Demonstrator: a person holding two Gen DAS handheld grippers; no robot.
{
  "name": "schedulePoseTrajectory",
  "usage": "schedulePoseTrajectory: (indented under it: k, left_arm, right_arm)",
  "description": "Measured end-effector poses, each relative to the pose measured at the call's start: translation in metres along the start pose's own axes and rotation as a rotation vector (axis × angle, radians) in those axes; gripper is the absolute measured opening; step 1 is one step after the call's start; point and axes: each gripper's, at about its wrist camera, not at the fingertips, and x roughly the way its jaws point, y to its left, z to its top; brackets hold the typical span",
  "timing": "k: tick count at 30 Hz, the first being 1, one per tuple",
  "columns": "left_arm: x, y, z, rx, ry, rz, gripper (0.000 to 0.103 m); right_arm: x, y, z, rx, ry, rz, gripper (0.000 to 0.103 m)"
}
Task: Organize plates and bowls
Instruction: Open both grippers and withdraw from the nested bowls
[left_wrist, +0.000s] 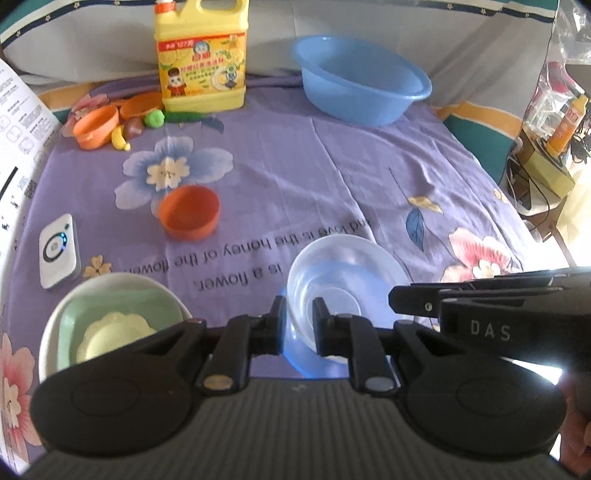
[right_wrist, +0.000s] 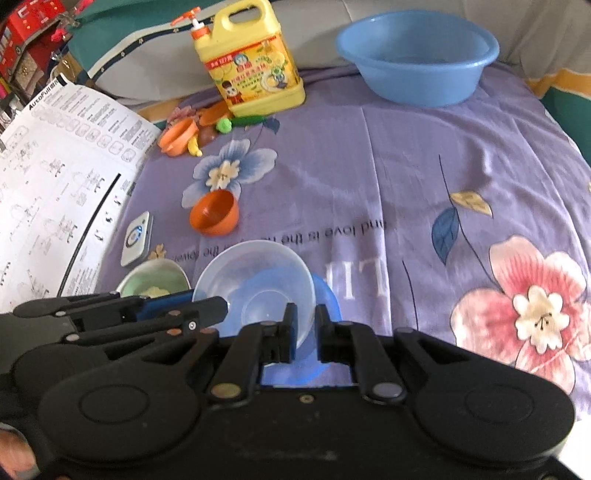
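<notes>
Clear plastic bowl (left_wrist: 345, 273) was pinched by my left claw (left_wrist: 298, 325) and right claw (right_wrist: 306, 328). Orange bowl (left_wrist: 190, 212) remained unstacked, far left.

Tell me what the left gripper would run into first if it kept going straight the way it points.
The left gripper is already shut on the rim of the clear bowl, so the bowl goes with it. Straight beyond lies only bare purple cloth; the orange cup probably sits left of that line.
</notes>
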Motion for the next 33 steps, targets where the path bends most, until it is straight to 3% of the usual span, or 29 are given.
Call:
schedulePoseTrajectory:
  k: [25, 28, 31, 33]
  left_arm:
    - [0.020, -0.005, -0.008, 0.030, 0.055, 0.014, 0.015]
    - [0.021, -0.005, -0.008, 0.035, 0.049, 0.021, 0.019]
    - [0.018, -0.005, -0.009, 0.046, 0.027, 0.052, 0.036]
    - [0.014, -0.003, -0.008, 0.042, 0.010, 0.081, 0.053]
  right_arm:
    - [0.016, -0.004, 0.001, -0.010, 0.036, -0.010, 0.011]
    - [0.018, -0.003, 0.001, -0.005, 0.044, -0.010, 0.015]
    - [0.017, -0.005, 0.002, 0.007, 0.031, -0.020, 0.031]
    - [0.014, -0.007, 0.003, 0.016, 0.022, -0.029, 0.040]
